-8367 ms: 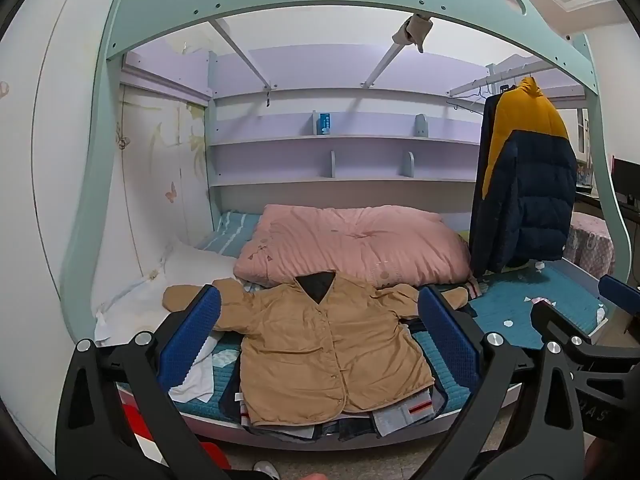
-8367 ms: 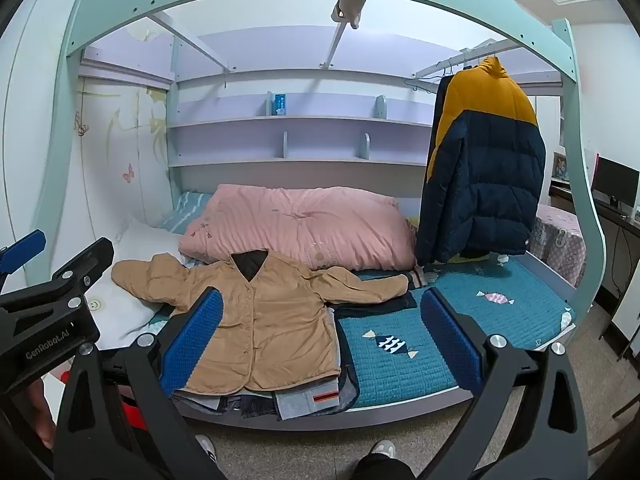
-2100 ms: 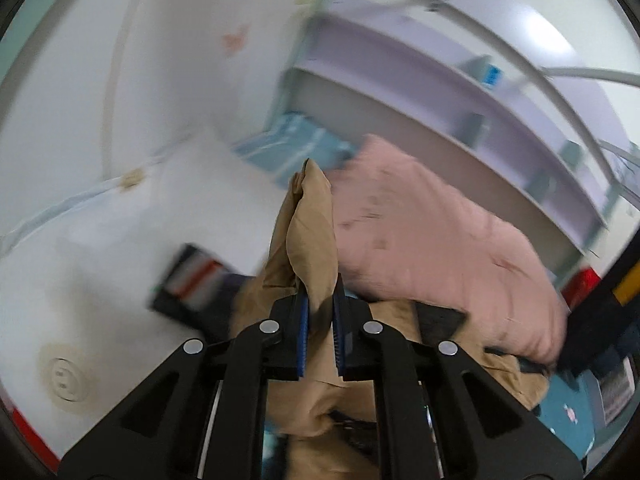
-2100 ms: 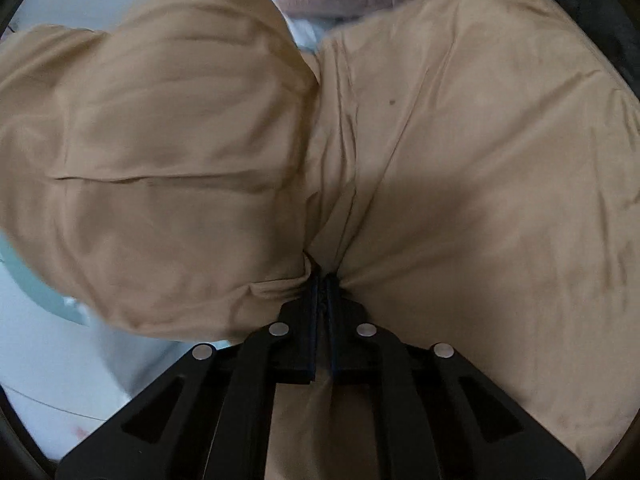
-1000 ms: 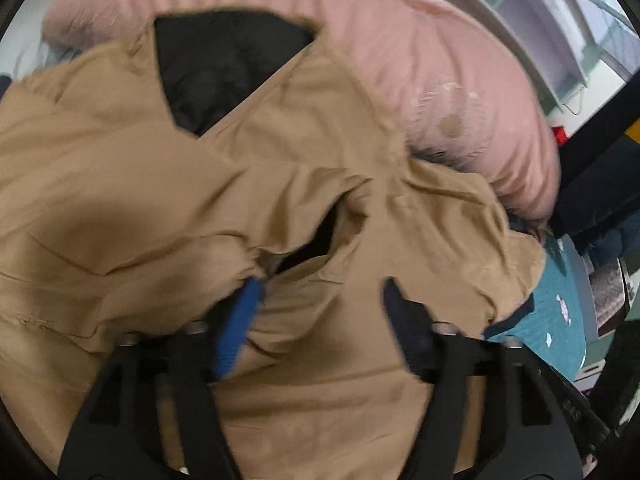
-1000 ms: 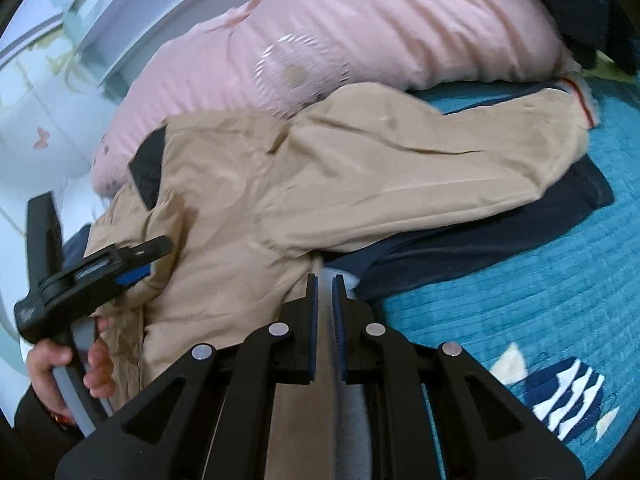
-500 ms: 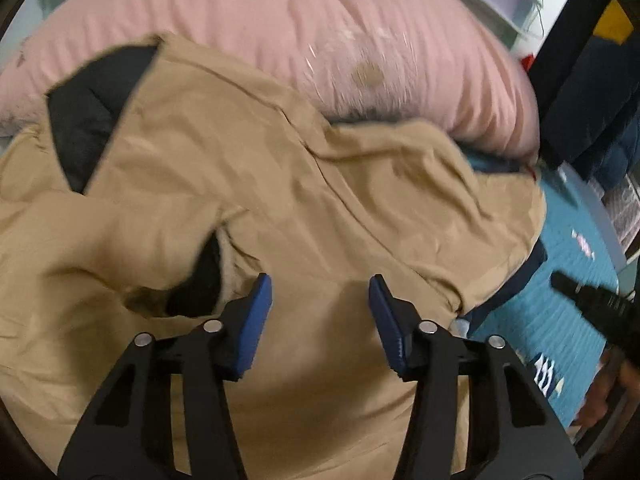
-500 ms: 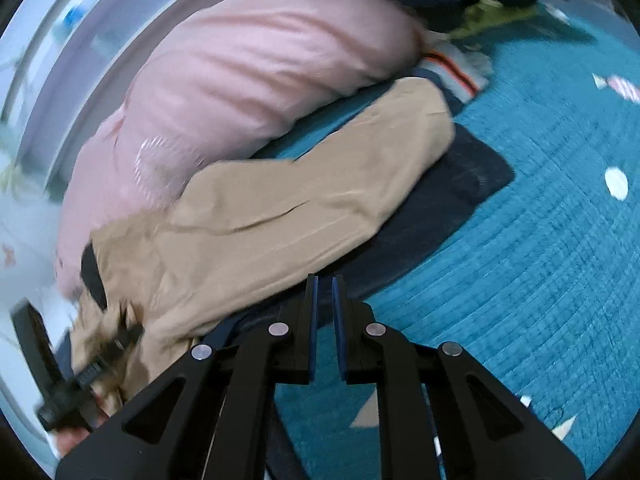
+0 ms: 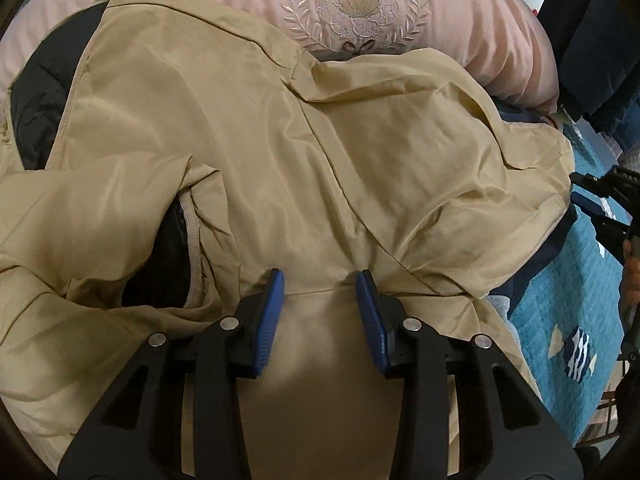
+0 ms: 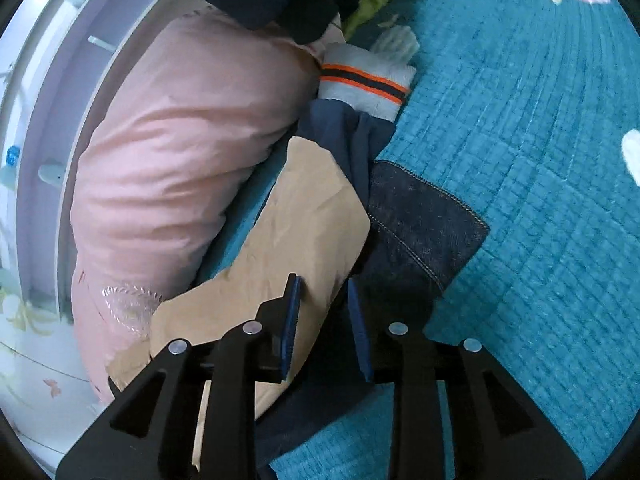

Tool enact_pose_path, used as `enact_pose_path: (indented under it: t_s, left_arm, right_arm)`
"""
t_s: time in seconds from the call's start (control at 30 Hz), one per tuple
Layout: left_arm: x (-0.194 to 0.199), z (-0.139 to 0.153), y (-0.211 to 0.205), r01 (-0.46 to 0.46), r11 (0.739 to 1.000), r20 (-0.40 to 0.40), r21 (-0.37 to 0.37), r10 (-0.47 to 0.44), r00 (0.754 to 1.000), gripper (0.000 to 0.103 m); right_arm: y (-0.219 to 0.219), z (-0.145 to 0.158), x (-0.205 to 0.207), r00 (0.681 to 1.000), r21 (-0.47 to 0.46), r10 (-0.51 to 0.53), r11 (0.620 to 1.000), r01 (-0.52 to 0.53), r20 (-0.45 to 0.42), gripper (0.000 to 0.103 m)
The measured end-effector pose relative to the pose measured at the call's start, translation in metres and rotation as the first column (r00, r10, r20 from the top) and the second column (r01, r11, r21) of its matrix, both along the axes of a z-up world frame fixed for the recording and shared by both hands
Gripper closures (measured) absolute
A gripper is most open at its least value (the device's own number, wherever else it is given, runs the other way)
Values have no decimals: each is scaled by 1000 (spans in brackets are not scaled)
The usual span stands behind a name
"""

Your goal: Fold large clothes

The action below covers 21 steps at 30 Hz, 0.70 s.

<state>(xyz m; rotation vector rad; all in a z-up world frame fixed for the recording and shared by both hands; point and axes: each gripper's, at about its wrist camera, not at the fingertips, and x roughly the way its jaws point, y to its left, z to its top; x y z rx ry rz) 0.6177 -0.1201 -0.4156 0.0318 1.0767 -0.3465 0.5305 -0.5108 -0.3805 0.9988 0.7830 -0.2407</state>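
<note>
A tan jacket [image 9: 240, 120] with black lining [image 9: 44, 88] lies face up on the bed, its left sleeve folded across the body, cuff [image 9: 192, 248] near the middle. My left gripper [image 9: 320, 280] points down onto the chest. Its jaws are closing with a low ridge of tan cloth between the blue pads [image 9: 276, 292]; no firm pinch shows. My right gripper [image 10: 322, 284] hovers at the end of the other tan sleeve [image 10: 304, 220]. Its jaws are opening and the sleeve's edge lies between them, not gripped. That gripper [image 9: 578, 190] also shows at the right edge of the left wrist view.
A pink duvet [image 9: 352, 4] lies behind the jacket. Under the sleeve lie a dark denim garment [image 10: 424, 232] and a navy one with a grey, orange-striped cuff [image 10: 364, 84]. The teal bedspread [image 10: 540, 200] stretches to the right. A dark coat [image 9: 592, 40] hangs at the far right.
The left gripper dropped closer to the jacket's chest and its jaws narrowed. The right gripper swept out along the sleeve to its end, and its shut jaws parted.
</note>
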Motion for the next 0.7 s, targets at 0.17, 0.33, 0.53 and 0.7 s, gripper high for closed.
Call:
enact_pose_path:
  t_s: [0.17, 0.33, 0.53, 0.7]
  left_arm:
    - [0, 0, -3, 1, 1000, 3, 2, -1, 1000, 65]
    - [1, 0, -3, 4, 1000, 2, 1, -4, 1000, 65]
    - [7, 1, 0, 17, 1000, -25, -8, -18, 1000, 65]
    - [9, 15, 12, -10, 996, -48, -89, 5, 999, 64]
  right_arm:
    - [-1, -4, 7, 1000, 17, -23, 1000, 23, 9, 65]
    - [-4, -14, 24, 1000, 20, 3, 1000, -3, -17, 65]
    - [11, 18, 26, 995, -125, 99, 988, -94, 32, 93]
    - [49, 73, 10, 971, -245, 186, 959, -146, 148, 95]
